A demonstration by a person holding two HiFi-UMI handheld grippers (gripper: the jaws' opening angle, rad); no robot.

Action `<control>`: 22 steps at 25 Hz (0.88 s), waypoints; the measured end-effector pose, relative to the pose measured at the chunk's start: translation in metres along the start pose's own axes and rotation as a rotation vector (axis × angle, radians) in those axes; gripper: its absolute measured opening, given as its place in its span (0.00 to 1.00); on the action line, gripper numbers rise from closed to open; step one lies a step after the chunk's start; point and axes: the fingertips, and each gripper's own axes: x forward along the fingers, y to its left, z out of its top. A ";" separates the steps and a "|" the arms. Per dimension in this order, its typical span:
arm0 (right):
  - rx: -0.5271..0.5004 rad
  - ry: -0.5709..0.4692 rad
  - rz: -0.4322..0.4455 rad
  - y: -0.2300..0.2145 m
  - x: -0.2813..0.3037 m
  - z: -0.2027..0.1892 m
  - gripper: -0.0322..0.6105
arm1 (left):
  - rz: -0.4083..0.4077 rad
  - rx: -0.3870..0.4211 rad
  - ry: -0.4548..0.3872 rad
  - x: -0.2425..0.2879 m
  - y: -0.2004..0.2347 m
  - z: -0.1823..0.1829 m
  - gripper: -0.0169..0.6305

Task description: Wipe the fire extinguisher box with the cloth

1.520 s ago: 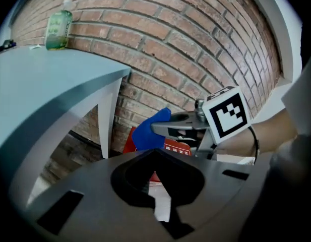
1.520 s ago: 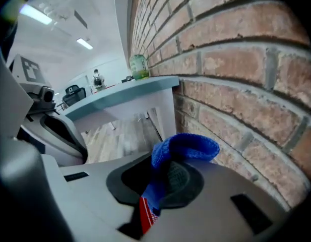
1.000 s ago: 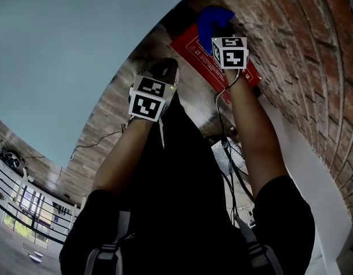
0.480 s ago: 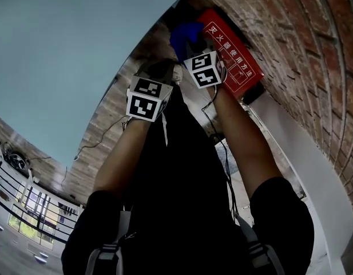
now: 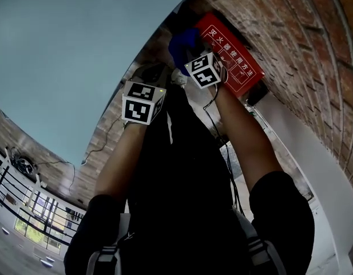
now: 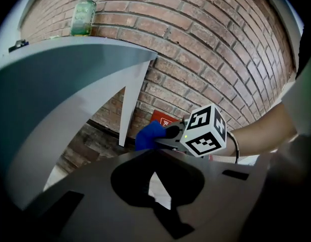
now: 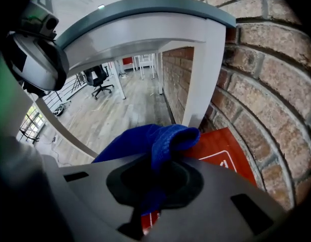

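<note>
Fire extinguisher box (image 5: 233, 59), red with white print, sits against the brick wall (image 5: 302, 33) beside a white table leg (image 7: 203, 79). The right gripper (image 7: 155, 185) is clamped on the blue cloth (image 7: 158, 137), whose bunched end lies over the box's red face; the left gripper (image 6: 154, 174) hangs just beside, jaws together on nothing

Box mostly covered, print cut short

In the head view the upper left corner of the box (image 5: 238, 62) is covered by the cloth (image 5: 182, 43). In the right gripper view the jaw tips of the right gripper (image 7: 154, 183) are buried in the cloth's folds. Only one red corner of the box is seen there, and its white print is cut off by the gripper's body. In the left gripper view only a sliver of the box is shown, and its lettering is too small to be read, as is the label on the bottle (image 6: 84, 18).
</note>
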 end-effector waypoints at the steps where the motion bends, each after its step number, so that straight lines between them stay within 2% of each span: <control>1: 0.018 -0.002 -0.014 -0.007 -0.001 0.001 0.11 | 0.001 0.000 0.001 -0.001 0.000 0.001 0.02; 4: 0.079 -0.008 -0.064 -0.033 -0.005 0.000 0.11 | -0.011 0.015 0.011 -0.004 -0.005 0.003 0.02; 9: 0.096 -0.023 -0.168 -0.098 -0.019 -0.010 0.11 | -0.038 0.050 0.022 -0.007 -0.016 0.004 0.02; 12: 0.108 -0.015 -0.225 -0.128 -0.029 -0.014 0.11 | -0.043 0.042 0.035 -0.004 -0.015 -0.003 0.02; 19: 0.177 -0.017 -0.355 -0.136 -0.037 -0.020 0.11 | -0.059 0.069 0.046 -0.010 -0.026 -0.004 0.02; 22: 0.189 -0.014 -0.356 -0.116 -0.036 -0.023 0.11 | -0.066 0.077 0.052 -0.016 -0.029 -0.002 0.02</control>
